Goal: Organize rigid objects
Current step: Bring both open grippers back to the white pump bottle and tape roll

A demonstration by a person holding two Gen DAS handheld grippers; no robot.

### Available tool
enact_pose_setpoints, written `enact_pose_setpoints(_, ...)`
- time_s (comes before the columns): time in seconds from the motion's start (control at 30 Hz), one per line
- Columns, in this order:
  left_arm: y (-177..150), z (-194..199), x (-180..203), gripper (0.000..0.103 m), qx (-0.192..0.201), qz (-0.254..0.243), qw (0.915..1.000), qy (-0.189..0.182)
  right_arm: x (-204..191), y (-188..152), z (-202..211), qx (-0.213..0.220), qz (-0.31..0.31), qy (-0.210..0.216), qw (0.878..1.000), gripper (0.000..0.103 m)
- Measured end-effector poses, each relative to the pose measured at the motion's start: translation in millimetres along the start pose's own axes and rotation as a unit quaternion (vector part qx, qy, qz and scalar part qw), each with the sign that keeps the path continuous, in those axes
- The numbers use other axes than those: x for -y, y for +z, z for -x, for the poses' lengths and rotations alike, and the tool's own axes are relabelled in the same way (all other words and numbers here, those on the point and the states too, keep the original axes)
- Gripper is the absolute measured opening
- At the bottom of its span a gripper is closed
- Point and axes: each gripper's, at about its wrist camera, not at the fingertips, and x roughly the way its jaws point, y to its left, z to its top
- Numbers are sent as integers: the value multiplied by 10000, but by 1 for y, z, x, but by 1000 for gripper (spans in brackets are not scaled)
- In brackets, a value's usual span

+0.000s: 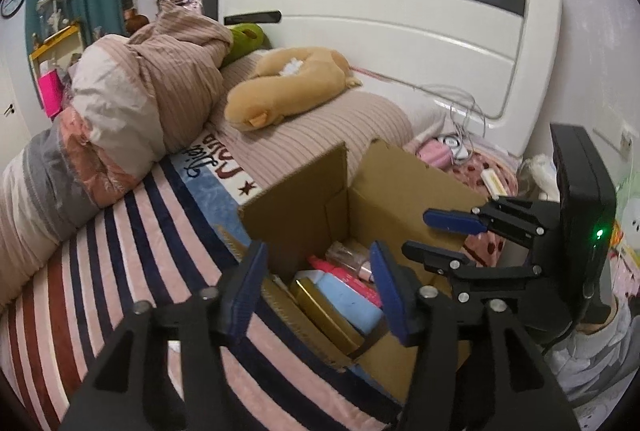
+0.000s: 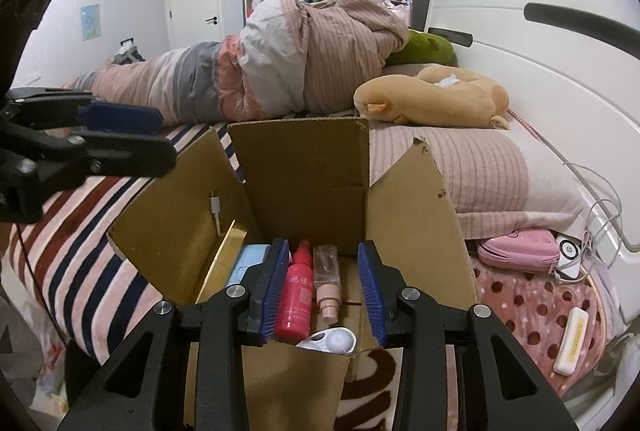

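Observation:
An open cardboard box [image 2: 304, 167] stands on the bed with its flaps up; it also shows in the left wrist view [image 1: 404, 187]. Inside lie a red bottle [image 2: 297, 291], a beige pump bottle [image 2: 328, 287], a white round item [image 2: 336, 341], a light blue block [image 1: 348, 299] and a gold box [image 1: 324, 307]. My right gripper [image 2: 322, 291] is open and empty just above the box opening. My left gripper [image 1: 320, 291] is open and empty over the box's near side. Each gripper shows in the other's view, the right [image 1: 444, 235] and the left [image 2: 132, 135].
A striped blanket [image 1: 120, 255] covers the bed. A rolled duvet [image 2: 280, 63], a tan plush toy [image 2: 432, 95] and a pillow [image 2: 480, 167] lie behind the box. A pink pouch [image 2: 516, 251], a white charger with cables [image 2: 568, 255] and a cream case [image 2: 570, 341] lie to the right.

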Motion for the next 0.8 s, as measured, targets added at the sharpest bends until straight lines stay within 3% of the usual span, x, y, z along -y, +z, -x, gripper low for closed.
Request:
enact_pose_setpoints(0.27,-18,43,-50,61,508,451,9973,283,-34,25,15,295,187,65,9994,34)
enact_pose_setpoints(0.43,-51,62,-103,64,597,844,9918,746,-96,48,21,540,561,738,9942,34)
enact_pose_setpoints(0.6,-91,62,-151,65,460,1250,9862,986,-161,53,-3,231,896,1359,9864,34)
enact_pose_setpoints(0.8,-136,36,-189,65,130,1630,9815,1000,-213,37,-62,-467,975,1630,9807,34)
